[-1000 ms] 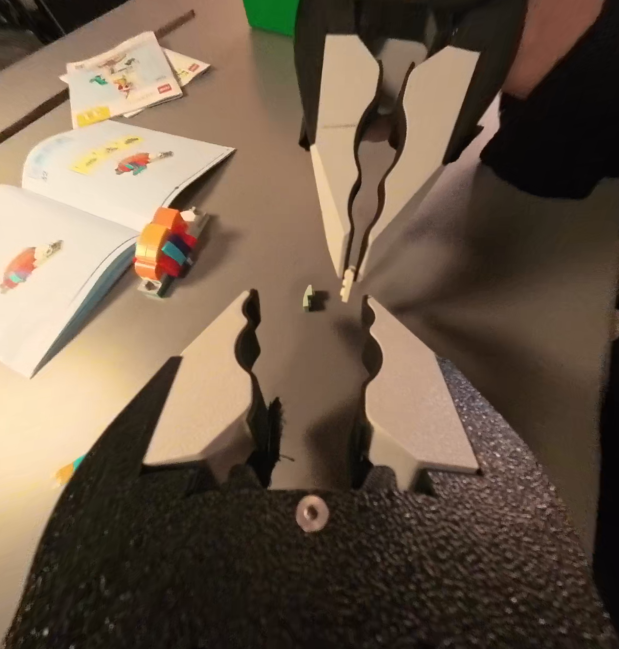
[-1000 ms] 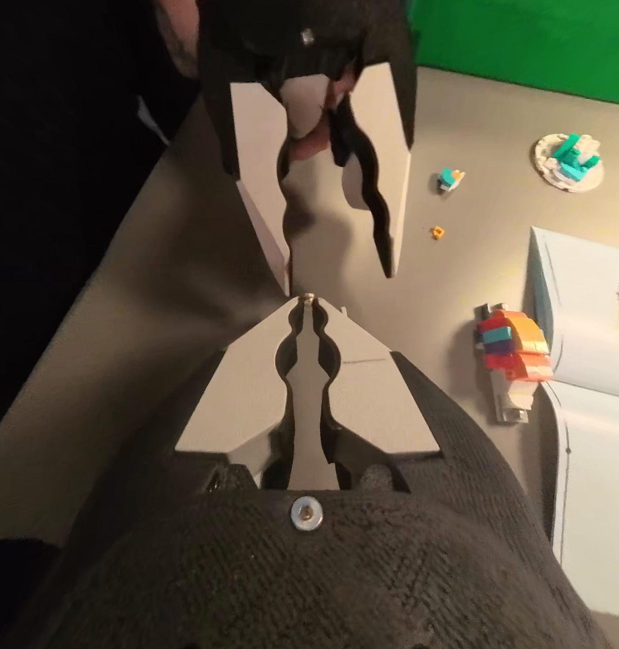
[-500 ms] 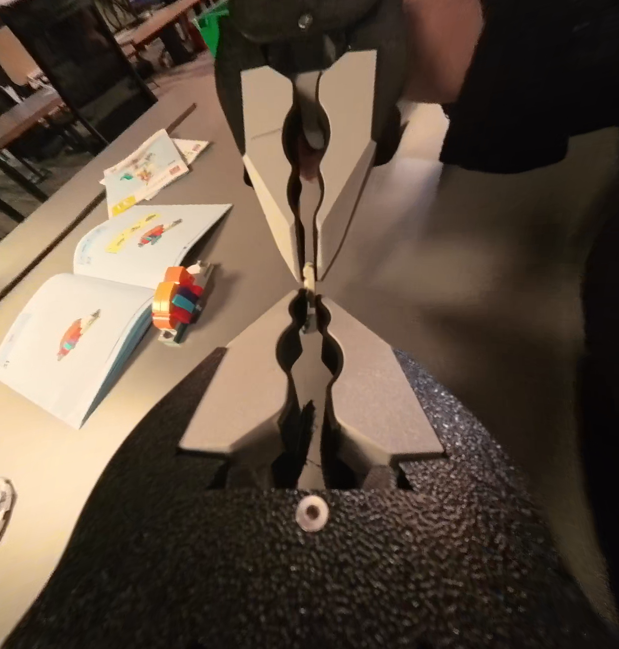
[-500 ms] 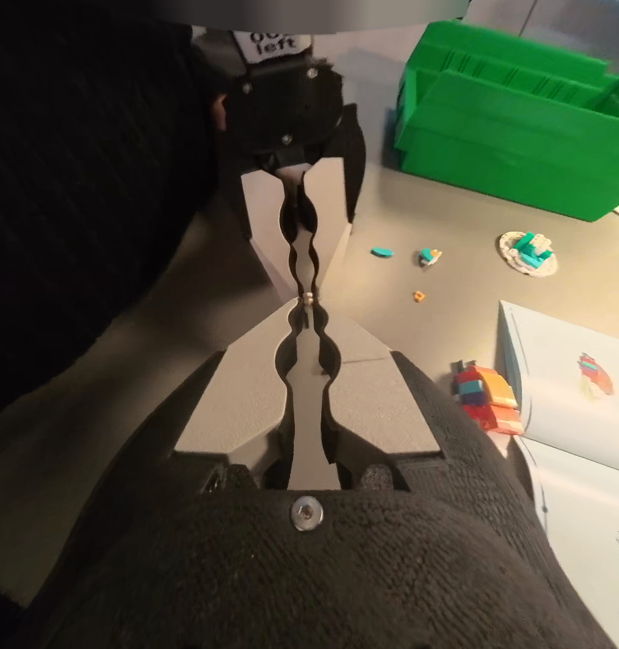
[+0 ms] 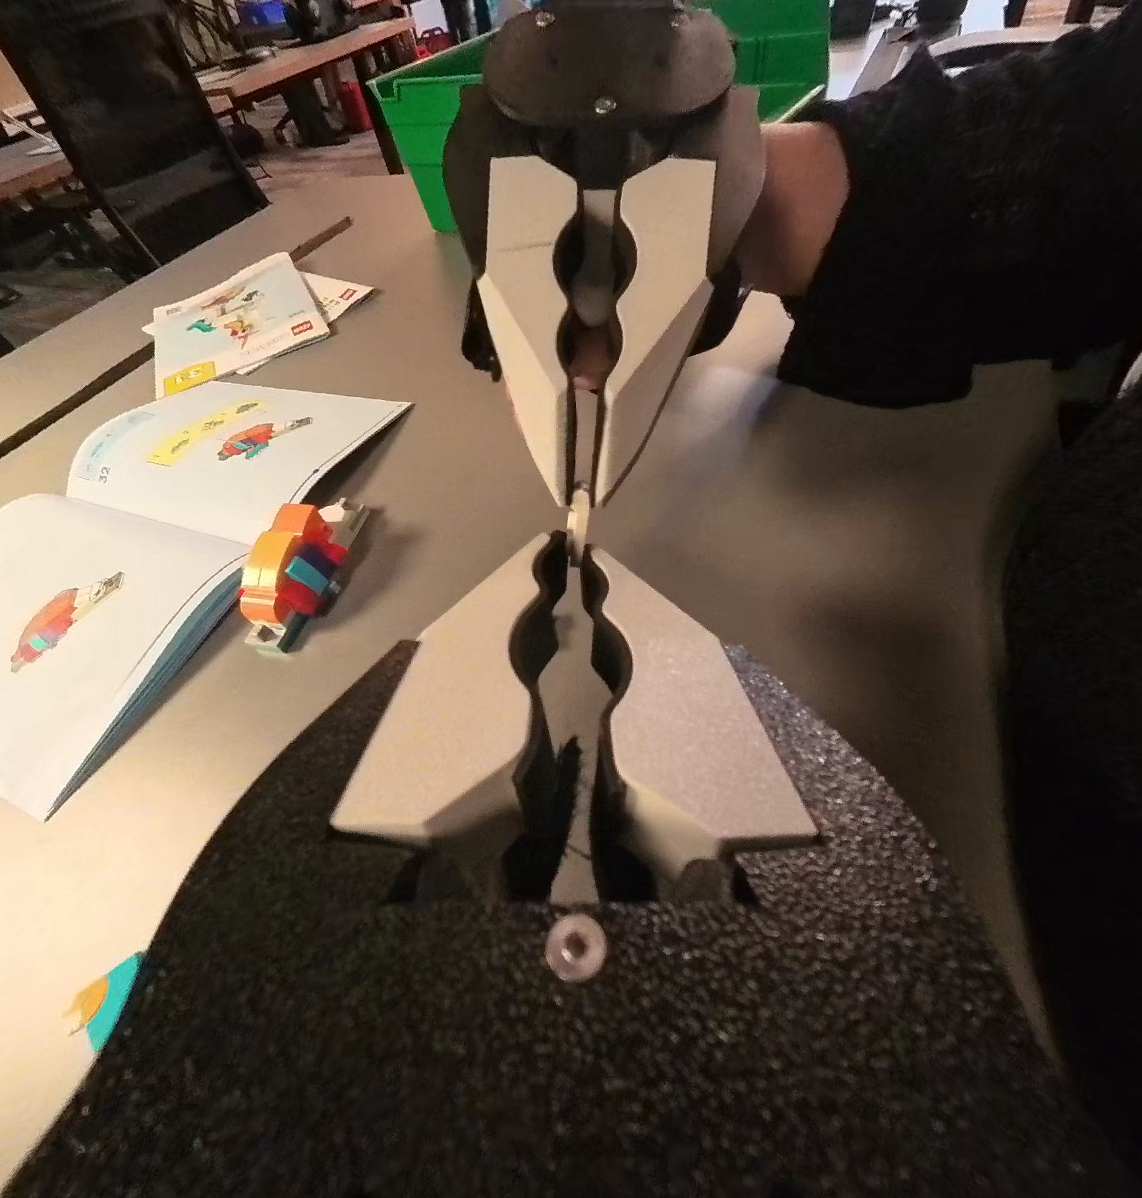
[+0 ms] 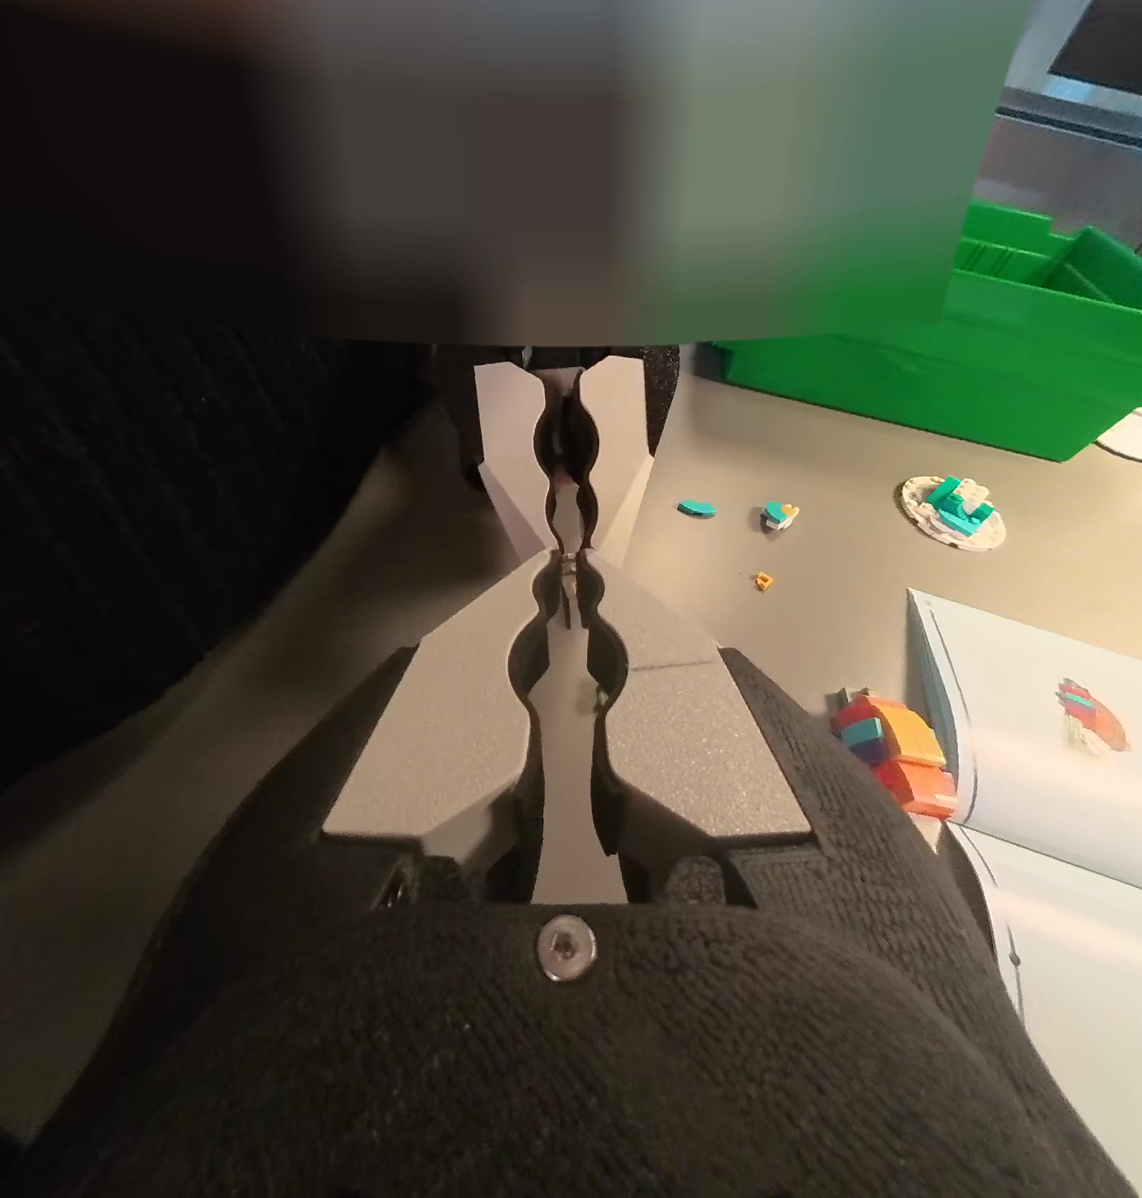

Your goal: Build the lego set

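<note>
My left gripper (image 5: 571,551) is shut on a small grey-green lego piece that is almost hidden between its tips. My right gripper (image 5: 579,500) comes in from the top, shut on a small white lego piece (image 5: 579,518). The two grippers meet tip to tip above the table, with the white piece touching the left tips. In the right wrist view my right gripper (image 6: 570,559) holds the piece (image 6: 570,565), and the left gripper (image 6: 571,541) faces it from above. An orange and red lego model (image 5: 296,577) lies on the table, and also shows in the right wrist view (image 6: 892,752).
An open instruction booklet (image 5: 166,518) lies beside the model, with a second booklet (image 5: 244,330) farther back. A green bin (image 6: 1009,363) stands at the table's back. A white round plate with teal bricks (image 6: 951,512) and loose small pieces (image 6: 697,507) (image 6: 778,515) (image 6: 763,580) lie nearby. My two grippers' fingertips are within a few centimetres of each other.
My left gripper closed on the grey-green piece that lay on the table and lifted it. Both grippers rose and came together tip to tip.
</note>
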Available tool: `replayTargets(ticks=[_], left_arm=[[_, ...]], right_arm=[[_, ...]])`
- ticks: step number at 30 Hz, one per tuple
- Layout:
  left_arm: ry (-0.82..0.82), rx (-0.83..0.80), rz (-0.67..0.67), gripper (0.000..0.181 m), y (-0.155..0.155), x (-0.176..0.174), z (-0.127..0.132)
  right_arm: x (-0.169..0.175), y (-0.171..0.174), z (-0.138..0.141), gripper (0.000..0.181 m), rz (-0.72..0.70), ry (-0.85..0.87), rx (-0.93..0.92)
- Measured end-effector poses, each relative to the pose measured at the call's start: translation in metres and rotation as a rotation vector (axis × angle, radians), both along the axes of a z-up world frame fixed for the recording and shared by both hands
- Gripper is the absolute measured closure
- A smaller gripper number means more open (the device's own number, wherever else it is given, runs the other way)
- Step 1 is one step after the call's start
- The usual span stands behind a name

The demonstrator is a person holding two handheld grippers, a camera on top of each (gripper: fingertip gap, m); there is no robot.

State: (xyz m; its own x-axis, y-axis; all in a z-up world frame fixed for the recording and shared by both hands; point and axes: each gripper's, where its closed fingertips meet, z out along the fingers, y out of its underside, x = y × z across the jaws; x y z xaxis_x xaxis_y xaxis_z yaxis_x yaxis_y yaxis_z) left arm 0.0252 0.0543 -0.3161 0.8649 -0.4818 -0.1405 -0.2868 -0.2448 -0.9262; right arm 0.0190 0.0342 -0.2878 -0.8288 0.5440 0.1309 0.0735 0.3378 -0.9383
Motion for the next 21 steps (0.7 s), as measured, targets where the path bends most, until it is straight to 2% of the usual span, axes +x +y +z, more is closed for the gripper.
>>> replayTargets(ticks=[7, 8, 11, 13, 17, 21], left_arm=[[-0.032, -0.028, 0.023, 0.179, 0.001, -0.002, -0.001], [-0.016, -0.029, 0.048, 0.174, 0.001, -0.005, -0.002], [0.048, -0.1, 0.115, 0.134, 0.0, -0.018, -0.015], [0.014, -0.192, 0.099, 0.125, -0.002, -0.015, -0.026], [0.012, -0.261, 0.083, 0.134, -0.001, -0.015, -0.035], [0.02, -0.33, 0.079, 0.144, 0.0, -0.015, -0.045]], right_arm=[[0.0, 0.003, -0.001, 0.179, -0.008, -0.002, 0.026], [0.0, 0.004, -0.003, 0.179, -0.008, -0.013, 0.034], [-0.001, 0.007, -0.018, 0.179, -0.016, -0.054, 0.086], [-0.002, 0.006, -0.028, 0.179, -0.013, -0.075, 0.119], [-0.005, 0.006, -0.046, 0.179, -0.012, -0.121, 0.2], [-0.005, 0.009, -0.051, 0.179, -0.021, -0.151, 0.243]])
